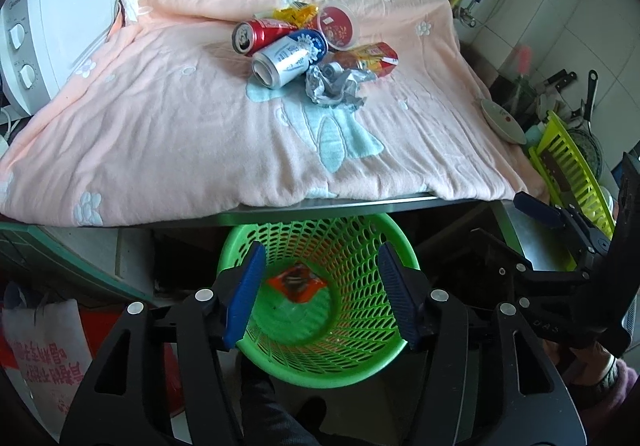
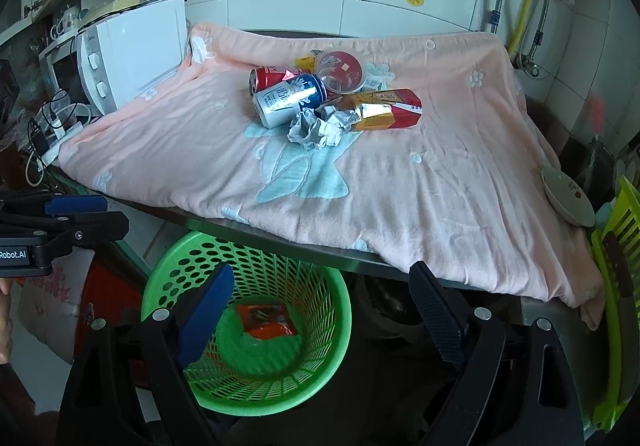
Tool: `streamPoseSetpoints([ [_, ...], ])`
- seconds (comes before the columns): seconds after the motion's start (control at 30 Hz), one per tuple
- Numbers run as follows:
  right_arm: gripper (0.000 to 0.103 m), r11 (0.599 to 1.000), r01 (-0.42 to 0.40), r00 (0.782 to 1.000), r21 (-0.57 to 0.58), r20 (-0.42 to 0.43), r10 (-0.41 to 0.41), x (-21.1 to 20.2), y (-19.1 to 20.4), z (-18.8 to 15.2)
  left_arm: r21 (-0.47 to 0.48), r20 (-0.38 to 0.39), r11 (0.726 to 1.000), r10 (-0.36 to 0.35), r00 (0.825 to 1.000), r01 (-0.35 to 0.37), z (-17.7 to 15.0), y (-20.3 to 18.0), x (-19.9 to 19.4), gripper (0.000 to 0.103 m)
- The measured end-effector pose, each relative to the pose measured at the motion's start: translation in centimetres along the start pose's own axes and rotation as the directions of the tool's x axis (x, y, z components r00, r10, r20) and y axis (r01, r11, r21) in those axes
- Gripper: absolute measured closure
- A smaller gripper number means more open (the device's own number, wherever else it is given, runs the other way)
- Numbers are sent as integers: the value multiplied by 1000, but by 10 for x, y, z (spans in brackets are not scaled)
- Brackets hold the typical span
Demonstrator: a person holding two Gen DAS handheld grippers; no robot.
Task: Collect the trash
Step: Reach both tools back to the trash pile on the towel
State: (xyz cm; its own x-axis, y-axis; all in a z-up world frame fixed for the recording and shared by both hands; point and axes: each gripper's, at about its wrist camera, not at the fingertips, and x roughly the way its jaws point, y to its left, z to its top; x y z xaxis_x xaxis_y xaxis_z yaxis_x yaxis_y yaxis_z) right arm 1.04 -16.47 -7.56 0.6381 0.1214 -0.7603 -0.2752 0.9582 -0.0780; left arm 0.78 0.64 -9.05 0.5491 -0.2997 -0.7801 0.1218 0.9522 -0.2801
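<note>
- Orange crumpled snack wrapper (image 1: 295, 282) lies alone in the green perforated plastic basket (image 1: 360, 366).
- Left gripper (image 1: 320, 298) gapes empty above it; right gripper (image 2: 320, 322) spread wide, empty.

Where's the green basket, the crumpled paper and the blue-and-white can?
green basket (image 1: 400, 246), left wrist view, on its far rim.
crumpled paper (image 2: 314, 129), right wrist view, on its middle.
blue-and-white can (image 1: 290, 55), left wrist view, on its side.

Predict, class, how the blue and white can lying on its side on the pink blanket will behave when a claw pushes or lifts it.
The blue and white can lies on its side, so it probably rolls if nudged. Its smooth round wall may slip between pads. Leaning on the red can, moving it could shift that one too.
</note>
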Motion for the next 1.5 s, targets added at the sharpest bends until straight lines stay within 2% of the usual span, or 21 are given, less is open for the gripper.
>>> streamPoseSetpoints([
  [0.37,15,999,-44,999,10,-4,44,31,-6,46,-29,36,999,29,999,-28,27,22,-1,44],
  [0.63,15,993,-86,995,81,-36,89,73,-8,87,-61,44,997,44,998,-41,49,46,8,44],
  [0.9,15,992,-65,995,110,-73,73,123,-4,126,-76,58,996,59,997,-54,77,70,19,44],
  [1.1,15,990,-32,991,134,-128,49,167,-2,144,-41,68,996,79,995,-76,103,80,32,44],
  [1.4,15,968,17,975,250,-220,40,227,-16,155,31,61,998,48,997,-50,142,84,57,44],
  [1.5,15,961,32,968,274,-248,38,243,-21,156,73,55,997,34,998,-38,155,81,69,39],
])
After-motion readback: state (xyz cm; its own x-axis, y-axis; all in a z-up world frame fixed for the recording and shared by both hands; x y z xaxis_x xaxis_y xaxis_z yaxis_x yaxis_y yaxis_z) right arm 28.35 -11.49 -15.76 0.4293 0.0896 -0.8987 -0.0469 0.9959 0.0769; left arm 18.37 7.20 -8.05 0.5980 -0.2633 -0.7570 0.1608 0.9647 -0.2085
